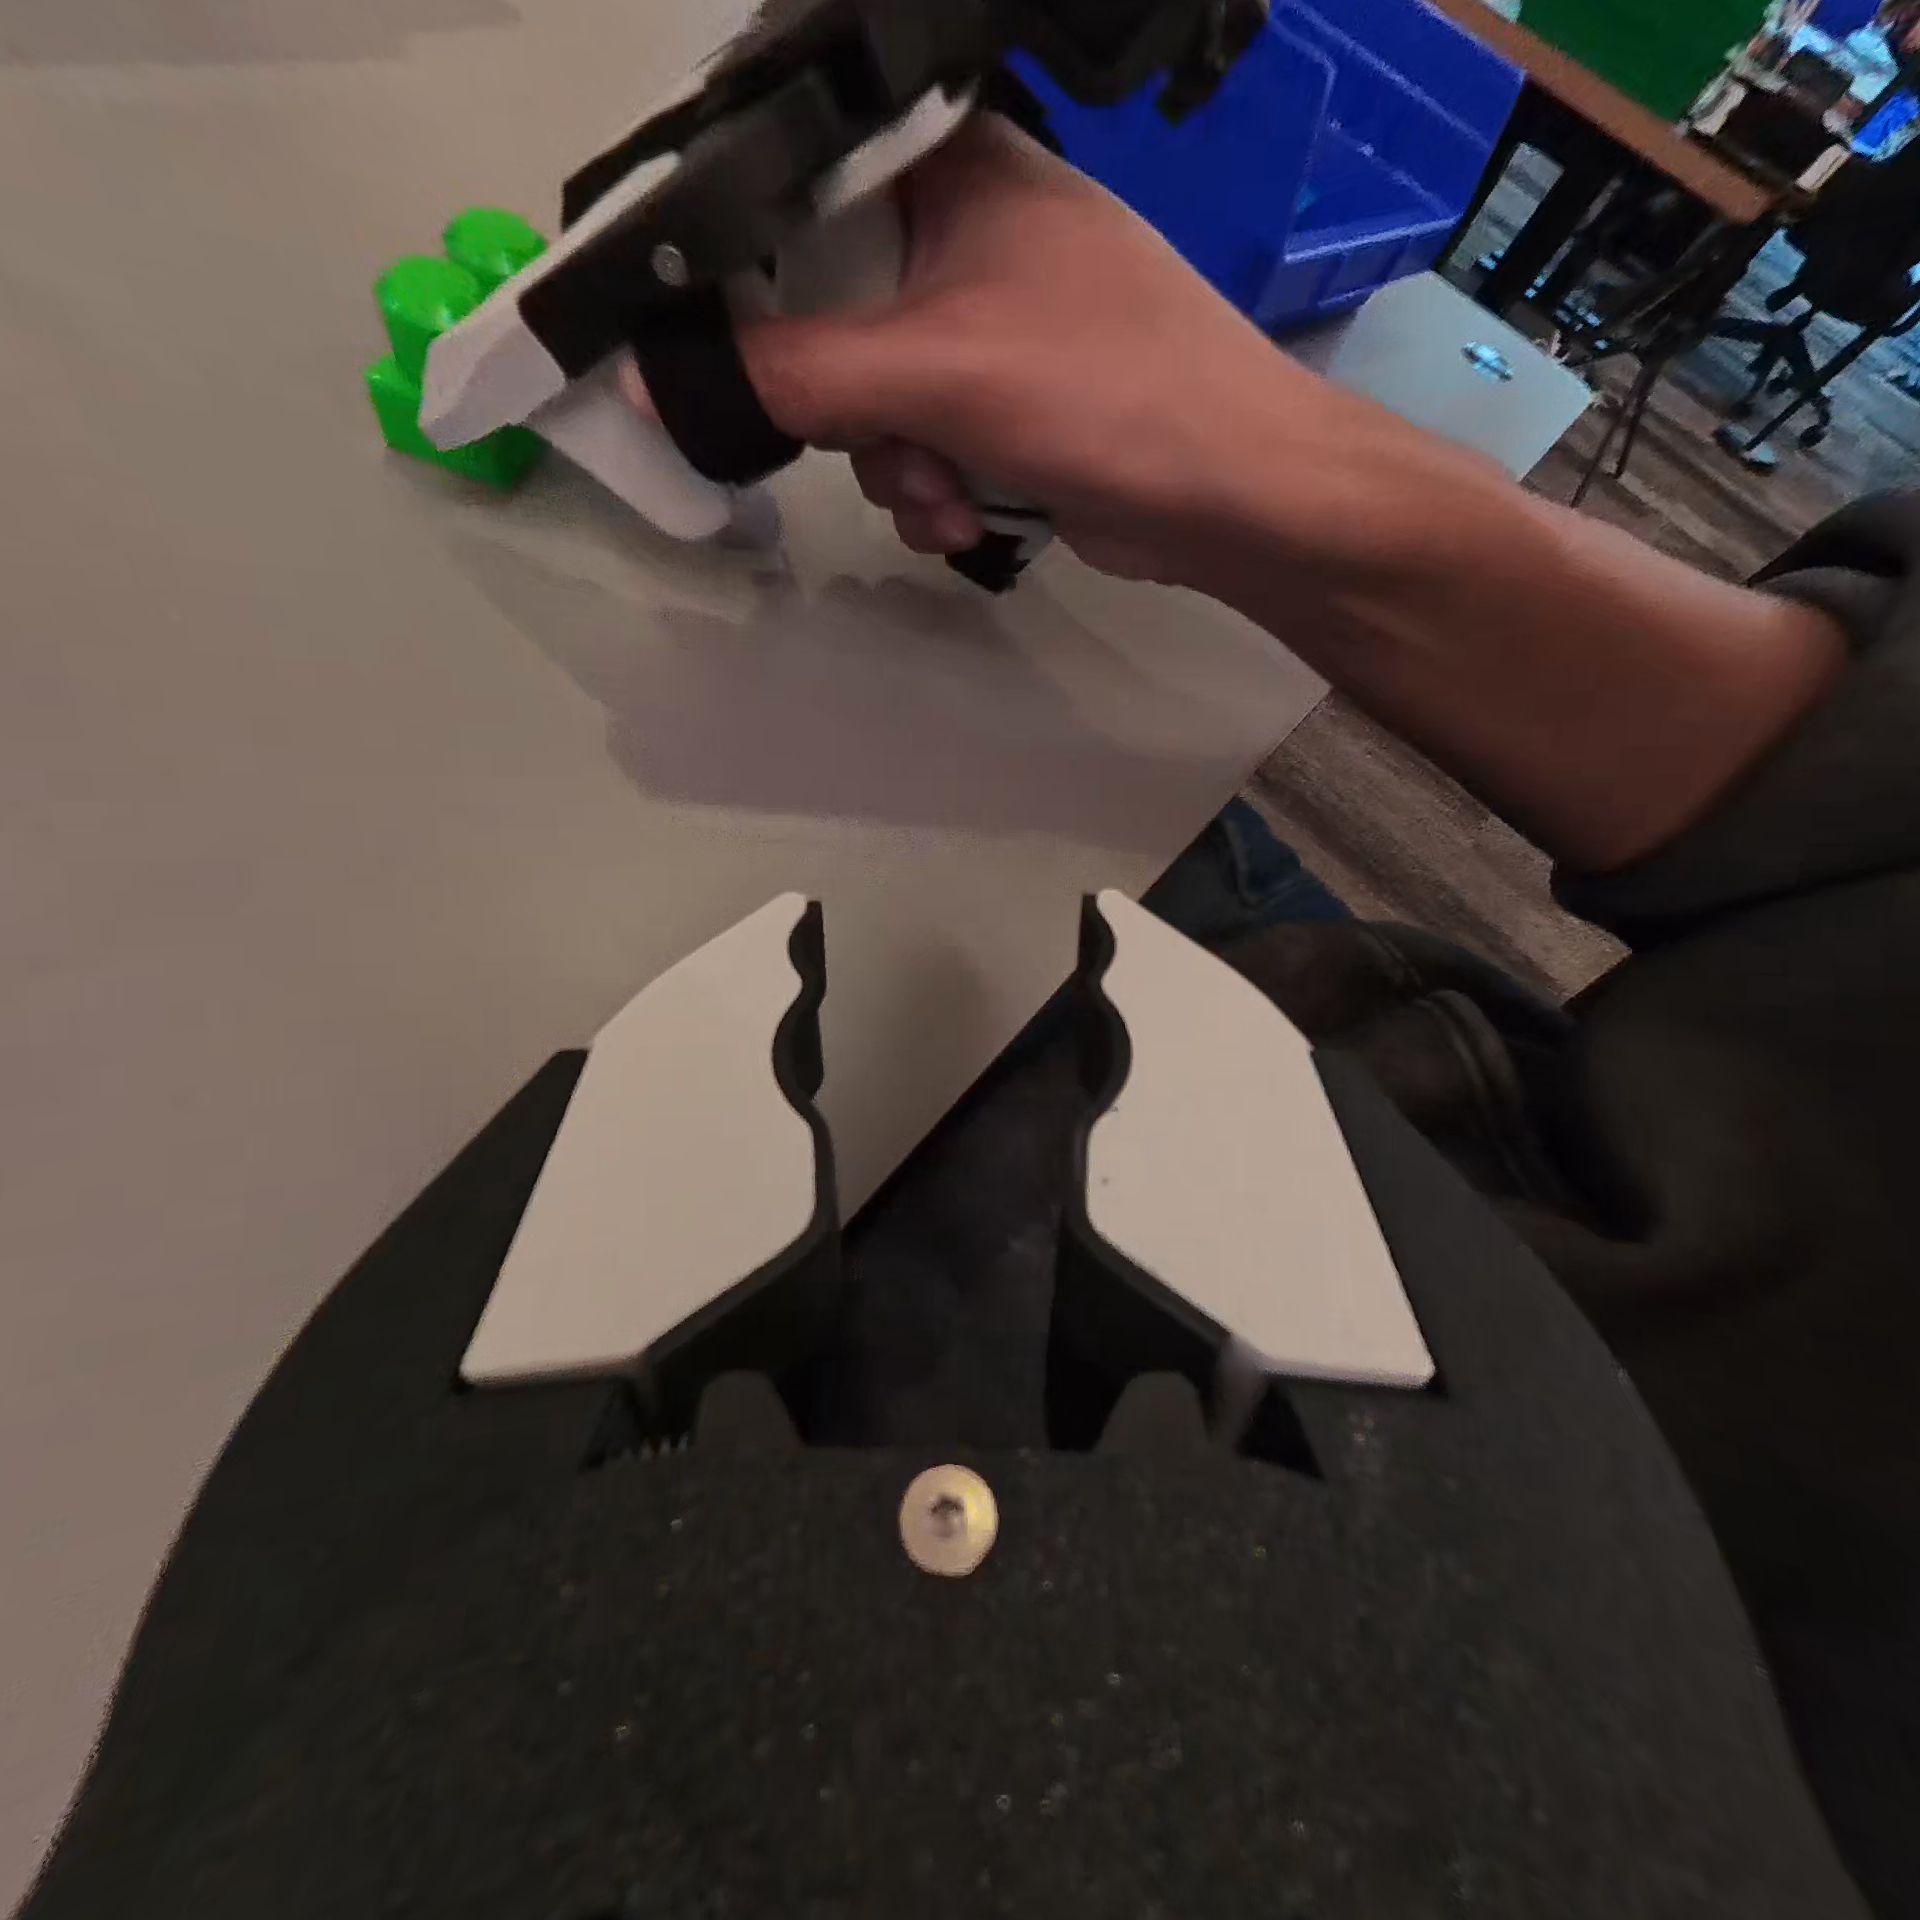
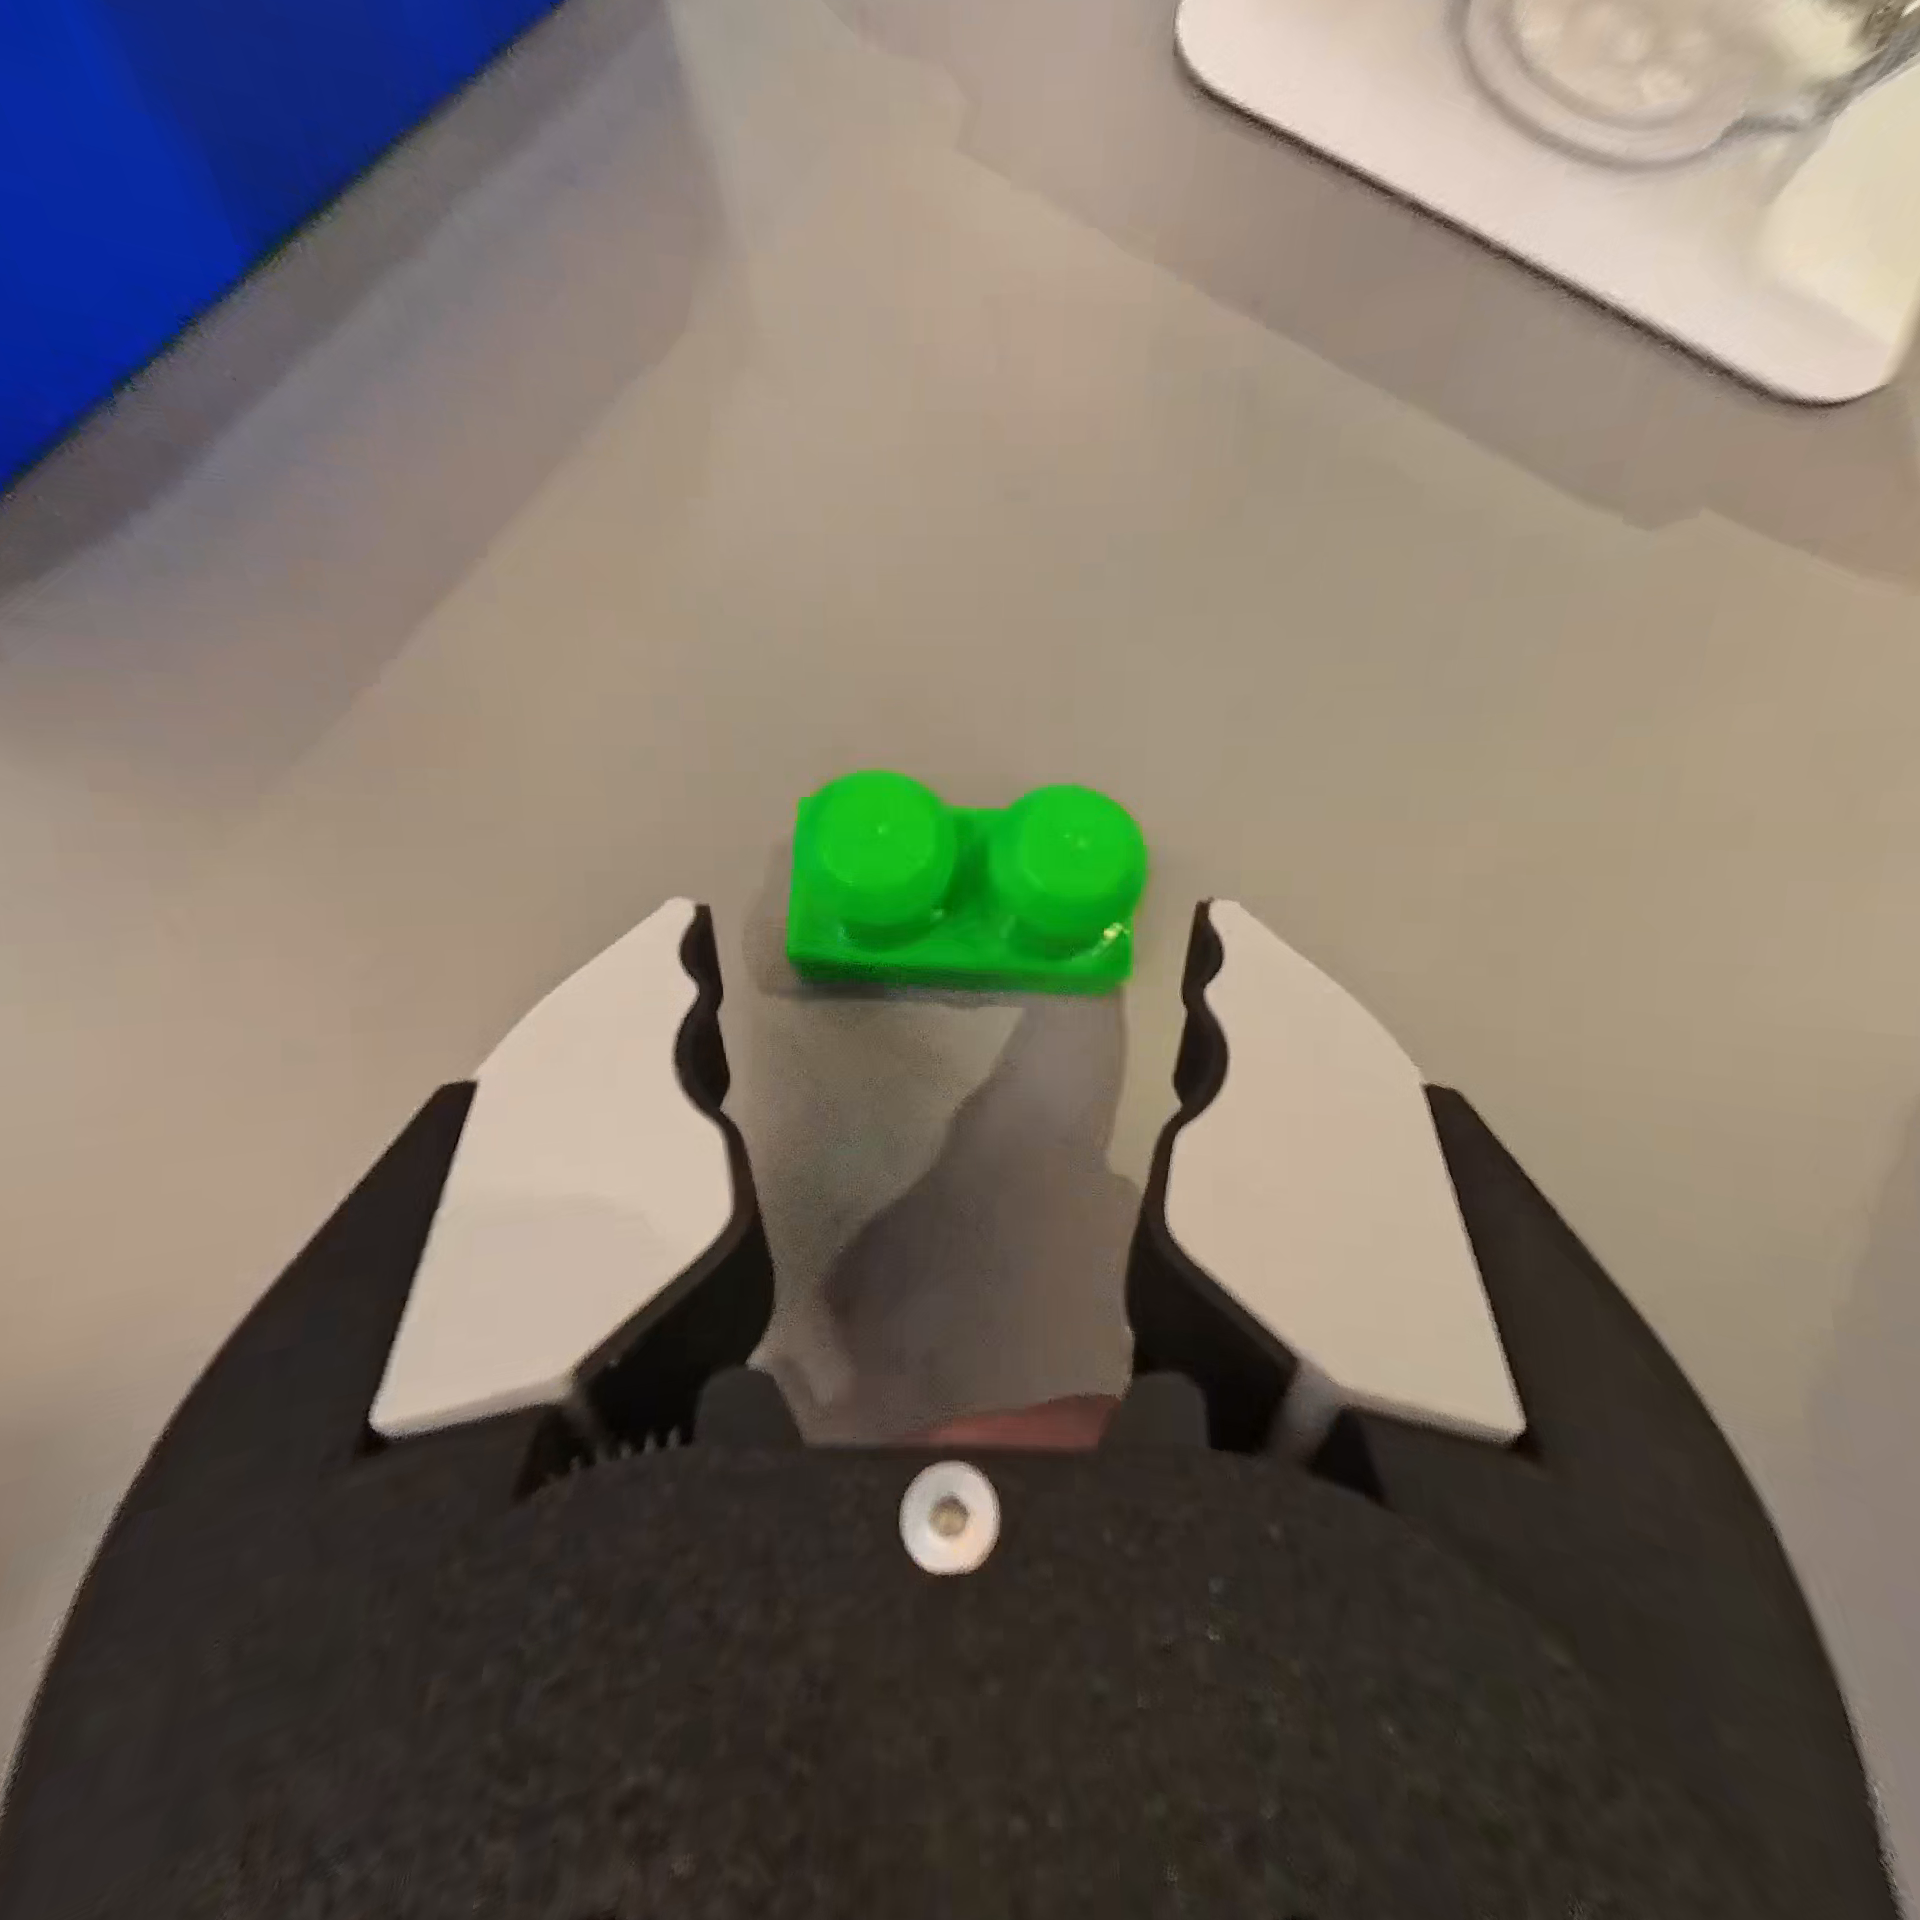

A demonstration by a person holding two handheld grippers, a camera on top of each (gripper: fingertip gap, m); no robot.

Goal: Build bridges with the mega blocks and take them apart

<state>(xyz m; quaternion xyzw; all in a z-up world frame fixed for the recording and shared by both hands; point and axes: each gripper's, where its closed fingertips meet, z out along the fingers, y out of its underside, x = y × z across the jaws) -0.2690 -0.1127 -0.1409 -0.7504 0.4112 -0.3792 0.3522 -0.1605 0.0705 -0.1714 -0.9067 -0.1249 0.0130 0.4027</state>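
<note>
A green two-stud block point(image 2: 961, 883) stands on the grey table point(image 2: 1039, 520). My right gripper point(image 2: 951, 914) is open and empty, with its fingertips on either side of the block's near edge, apart from it. In the left wrist view the same green block point(image 1: 447, 343) shows at the far left, partly hidden by the right gripper point(image 1: 566, 457), which a hand point(image 1: 1039, 384) holds tilted down at it. My left gripper point(image 1: 951, 904) is open and empty, hanging over the table's near corner, well away from the block.
A white tray point(image 2: 1351, 177) with a clear glass jar point(image 2: 1621, 73) lies at the far right. A blue bin point(image 1: 1351, 156) stands by the table's far edge. The table edge point(image 1: 1226, 790) drops to the floor at right, near the person's legs.
</note>
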